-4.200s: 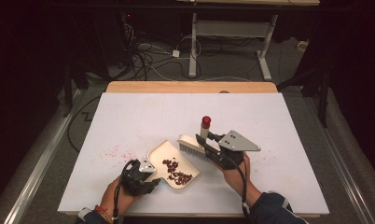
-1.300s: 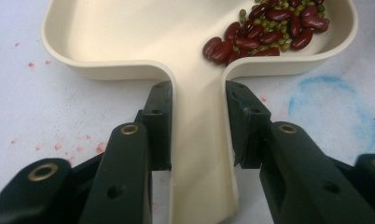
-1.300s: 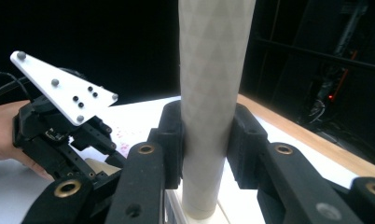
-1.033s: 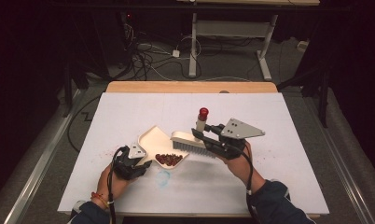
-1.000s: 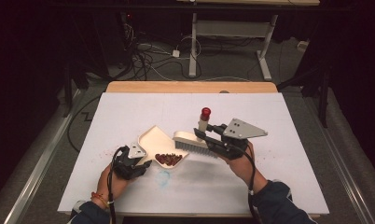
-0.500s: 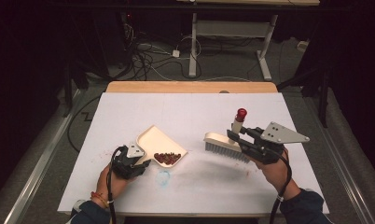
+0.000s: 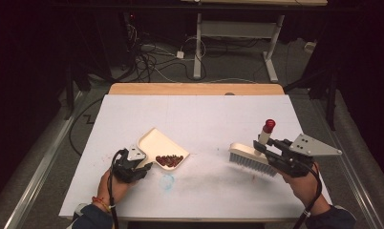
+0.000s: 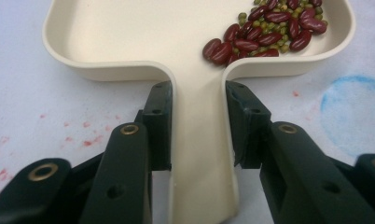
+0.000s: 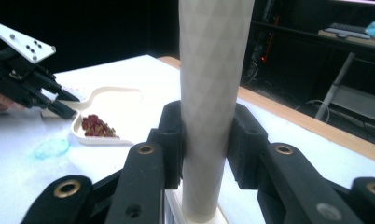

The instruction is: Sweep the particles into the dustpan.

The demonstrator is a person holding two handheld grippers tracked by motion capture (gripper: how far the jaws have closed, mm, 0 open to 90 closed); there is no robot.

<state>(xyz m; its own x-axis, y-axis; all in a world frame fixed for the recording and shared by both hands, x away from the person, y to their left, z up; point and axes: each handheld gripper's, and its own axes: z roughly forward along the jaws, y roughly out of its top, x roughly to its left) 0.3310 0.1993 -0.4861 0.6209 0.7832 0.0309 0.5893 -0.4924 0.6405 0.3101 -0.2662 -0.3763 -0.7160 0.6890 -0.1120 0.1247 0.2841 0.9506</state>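
Left gripper [image 8: 197, 135]: fingers clamped on the handle of the cream dustpan [image 7: 160, 146], which rests on the white surface [image 7: 199, 114]; beans [image 7: 169, 160] heaped in the corner nearest the person. Right gripper [image 9: 204, 140]: fingers grasping the upright handle of the brush [image 7: 251, 157], well apart to the pan's right. Brush's long axis runs roughly left to right across the surface, its near end facing the pan. Any return sweep runs leftward.

Cream dustpan [image 7: 157, 144] sits flat at table's 7 o'clock, w/ red and green beans [image 7: 169, 160] heaped in one corner. Brush [image 7: 251, 157] at 4 o'clock: cream back, grey bristles down, red-tipped handle [image 7: 265, 132] upright.
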